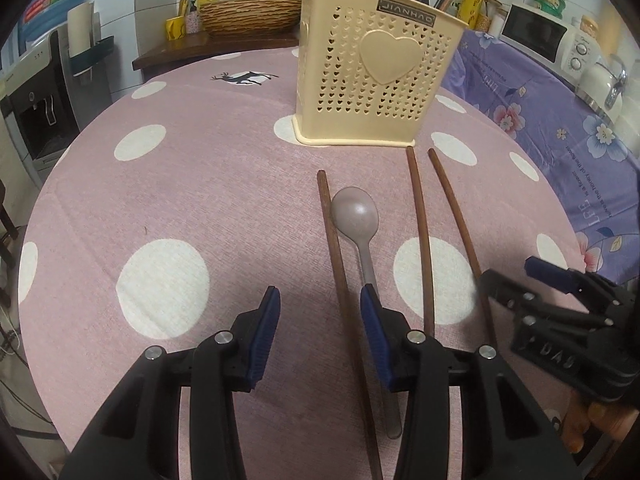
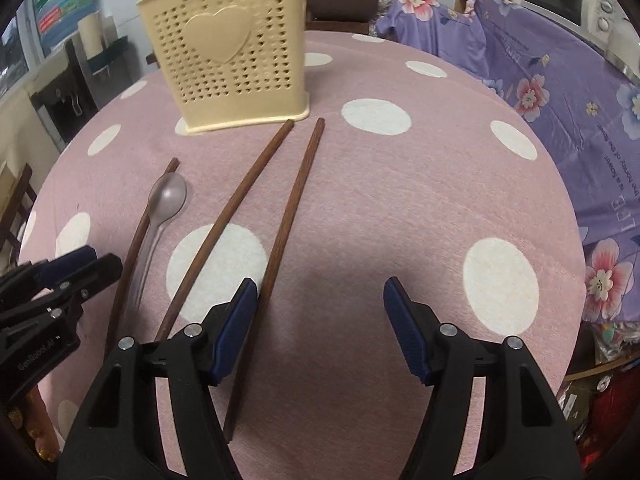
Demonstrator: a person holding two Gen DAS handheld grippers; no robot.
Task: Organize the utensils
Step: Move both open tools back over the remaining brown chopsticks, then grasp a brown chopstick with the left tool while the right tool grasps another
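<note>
The left tool [image 1: 320, 300] hangs low over the surface [image 1: 200, 184], which wears a pink cloth with white dots; its jaws are spread wide and hold nothing. Between its blue pads [image 1: 266, 332] passes the leftmost wooden chopstick [image 1: 334, 248], lying flat on the cloth and running from near to far. Just right of that stick lies a pale plastic spoon [image 1: 356, 216], bowl up and at the far end, its handle slipping under the tool's right finger.

The right tool [image 2: 320, 292] is likewise released, jaws apart and gripping nothing, over the near right part of the cloth. Its left pad [image 2: 236, 320] sits just beside the rightmost chopstick [image 2: 296, 200], though whether they touch cannot be told. The middle chopstick [image 2: 240, 208] lies left of that one; the two draw closer toward their far ends. The middle stick's far tip ends just short of the base of the utensil holder [image 1: 372, 68].

The holder, cream plastic pierced with small heart holes and bearing a raised heart on its front, stands upright toward the far side of the surface. A few dark stick ends show above its rim. A purple flowered cloth [image 2: 560, 92] lies to the right, with a white microwave [image 1: 548, 36] beyond it.
</note>
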